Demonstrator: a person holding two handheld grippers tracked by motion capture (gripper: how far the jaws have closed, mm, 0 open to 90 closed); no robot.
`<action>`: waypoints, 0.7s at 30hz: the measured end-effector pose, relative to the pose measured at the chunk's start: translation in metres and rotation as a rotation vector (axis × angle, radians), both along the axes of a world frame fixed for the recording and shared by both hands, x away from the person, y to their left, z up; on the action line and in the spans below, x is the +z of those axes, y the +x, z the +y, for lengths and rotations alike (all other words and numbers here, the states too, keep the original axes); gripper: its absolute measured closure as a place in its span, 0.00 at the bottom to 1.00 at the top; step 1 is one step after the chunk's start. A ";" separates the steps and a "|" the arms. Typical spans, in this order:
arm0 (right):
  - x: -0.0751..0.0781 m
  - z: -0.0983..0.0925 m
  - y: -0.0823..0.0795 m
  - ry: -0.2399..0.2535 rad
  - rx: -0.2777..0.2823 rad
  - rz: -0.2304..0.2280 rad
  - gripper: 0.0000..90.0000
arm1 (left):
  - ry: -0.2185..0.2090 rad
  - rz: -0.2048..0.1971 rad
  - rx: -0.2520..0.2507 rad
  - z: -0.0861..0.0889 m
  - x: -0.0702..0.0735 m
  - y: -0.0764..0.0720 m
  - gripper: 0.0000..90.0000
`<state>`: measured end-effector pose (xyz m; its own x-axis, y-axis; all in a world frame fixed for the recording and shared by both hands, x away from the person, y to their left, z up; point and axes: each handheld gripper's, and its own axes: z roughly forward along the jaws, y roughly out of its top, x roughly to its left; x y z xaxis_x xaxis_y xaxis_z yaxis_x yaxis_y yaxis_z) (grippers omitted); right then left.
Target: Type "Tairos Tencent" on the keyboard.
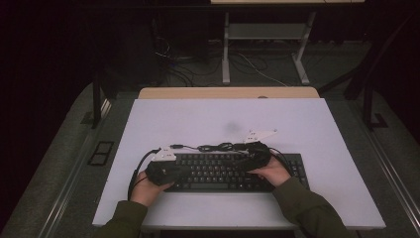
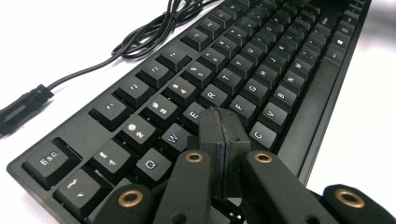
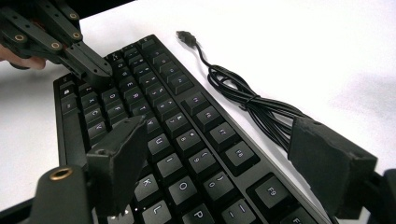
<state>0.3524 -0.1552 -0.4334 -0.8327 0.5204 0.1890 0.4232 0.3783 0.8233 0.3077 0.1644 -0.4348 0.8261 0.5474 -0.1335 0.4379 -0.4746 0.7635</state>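
A: High view, looking down on a white table in a dim room. Lying across the near half, a black keyboard, long side running left to right, a hand at each end.

B: And past the keyboard?

A: Just beyond its far edge, touching the tabletop, the keyboard's thin black cable, bundled in loose loops and ending in a free plug.

B: Grippers next?

A: Left gripper over the left end of the keyboard, jaws pressed flat together with nothing between them, tip just above or resting on the keys near E and D; hard to say which from this angle. Seen again in the right gripper view at upper left, tip down among the left-hand keys. Right gripper over the right half of the keyboard, jaws spread wide, one on the near side of the key rows, the other out by the cable, pinching nothing.

B: Handling?

A: Probably rigid plastic, fairly light, long enough to tip if lifted from one end. Keycaps loose and springy, so a poor place to pinch. Best hold likely on the bare frame edge at front or back, or one gripper at each short end. Cable soft and limp, likely to drag and snag.
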 end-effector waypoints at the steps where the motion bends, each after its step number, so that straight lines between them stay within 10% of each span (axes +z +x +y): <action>1: 0.000 0.000 0.000 0.000 0.000 0.000 0.22 | -0.001 0.000 -0.002 0.000 0.000 0.000 0.99; 21: 0.000 0.000 0.000 0.001 0.000 0.000 0.22 | -0.038 -0.009 -0.012 0.004 0.011 -0.004 0.99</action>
